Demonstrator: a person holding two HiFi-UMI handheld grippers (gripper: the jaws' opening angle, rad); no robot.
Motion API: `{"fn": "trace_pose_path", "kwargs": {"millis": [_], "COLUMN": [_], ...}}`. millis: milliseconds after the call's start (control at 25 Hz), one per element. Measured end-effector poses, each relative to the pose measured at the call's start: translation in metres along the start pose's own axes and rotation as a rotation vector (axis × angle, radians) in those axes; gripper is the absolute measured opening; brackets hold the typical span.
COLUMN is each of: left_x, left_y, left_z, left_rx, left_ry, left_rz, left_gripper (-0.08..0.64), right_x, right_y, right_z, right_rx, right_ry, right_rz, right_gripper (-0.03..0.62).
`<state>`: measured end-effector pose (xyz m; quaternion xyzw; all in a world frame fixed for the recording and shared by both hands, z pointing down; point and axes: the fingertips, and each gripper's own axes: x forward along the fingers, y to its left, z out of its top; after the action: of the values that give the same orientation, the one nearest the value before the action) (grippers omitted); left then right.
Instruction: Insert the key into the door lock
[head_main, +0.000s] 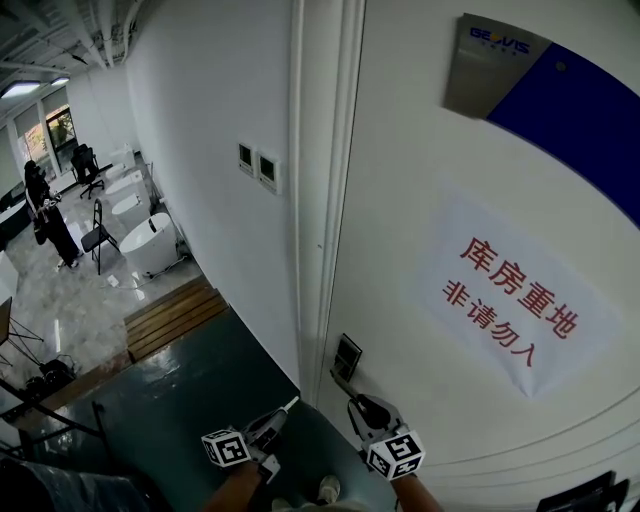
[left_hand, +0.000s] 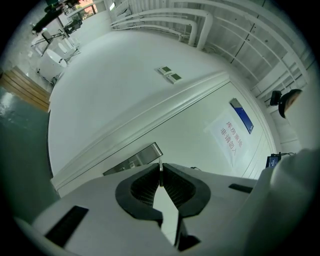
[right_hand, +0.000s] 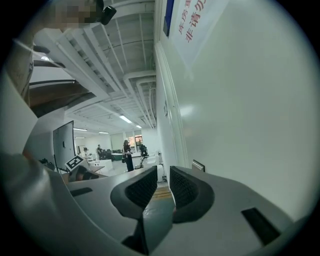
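Observation:
The white door (head_main: 430, 200) fills the right of the head view, with a small metal lock plate (head_main: 346, 356) low on its left edge. My left gripper (head_main: 281, 417) is shut on a thin silver key (head_main: 291, 404) that points up and right toward the plate and stops short of it. In the left gripper view the key (left_hand: 160, 168) shows edge-on between the pads, with the lock plate (left_hand: 134, 160) just beyond. My right gripper (head_main: 354, 397) hangs close to the door just below the plate. Its jaws (right_hand: 161, 183) are open with nothing between them.
A paper notice (head_main: 515, 300) with red characters is stuck on the door under a blue and grey sign (head_main: 500, 65). Wall switches (head_main: 258, 165) sit left of the door frame. Farther left are a wooden step (head_main: 175, 315), white tubs (head_main: 150, 240) and a distant person (head_main: 45, 215).

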<state>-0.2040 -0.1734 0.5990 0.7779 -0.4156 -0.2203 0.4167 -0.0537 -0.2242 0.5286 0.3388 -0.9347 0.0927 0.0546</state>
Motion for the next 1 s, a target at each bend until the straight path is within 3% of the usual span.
{"fn": "trace_pose_path", "kwargs": {"millis": [600,1000], "left_x": [0.058,0.075], "left_y": [0.031,0.058], "left_z": [-0.017,-0.019], "left_rx": [-0.011,-0.045], "left_ry": [0.031,0.108], "left_rz": [0.036,0.045], "left_gripper": [0.032,0.032], "right_x": [0.008,0.026], "right_y": [-0.016,-0.029], "right_z": [-0.004,-0.002], "right_rx": [-0.069,-0.049], "right_ry": [0.024,0.035], "right_rz": [0.075,0.020], "right_gripper": [0.064,0.064]}}
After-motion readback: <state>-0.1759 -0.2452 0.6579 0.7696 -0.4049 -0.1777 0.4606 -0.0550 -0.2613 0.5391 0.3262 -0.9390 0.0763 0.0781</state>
